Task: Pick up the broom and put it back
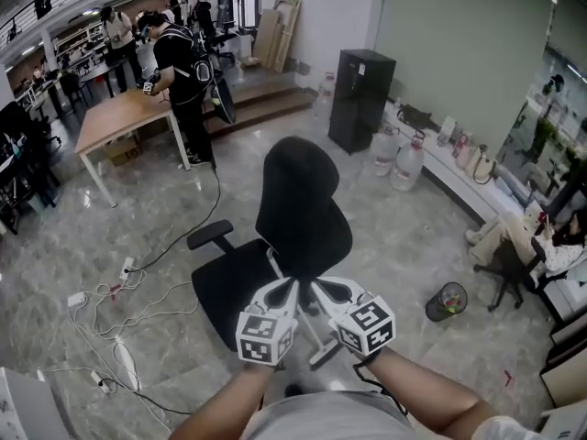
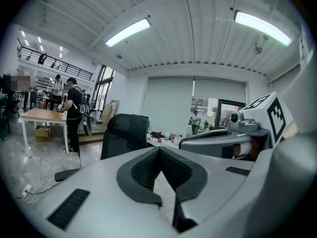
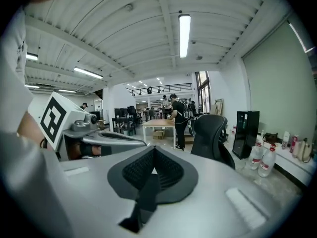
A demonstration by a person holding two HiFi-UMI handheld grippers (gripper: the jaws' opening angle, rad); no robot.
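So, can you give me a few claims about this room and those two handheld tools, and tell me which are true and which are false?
1. A black office chair stands just ahead of both grippers. True.
2. The right gripper holds a broom. False: its jaws are shut with nothing between them.
3. The left gripper has its jaws wide open. False: they are together and empty.
4. Cables and power strips lie on the floor left of the chair. True.
5. The waste basket lies tipped over. False: it stands upright, right of the chair.
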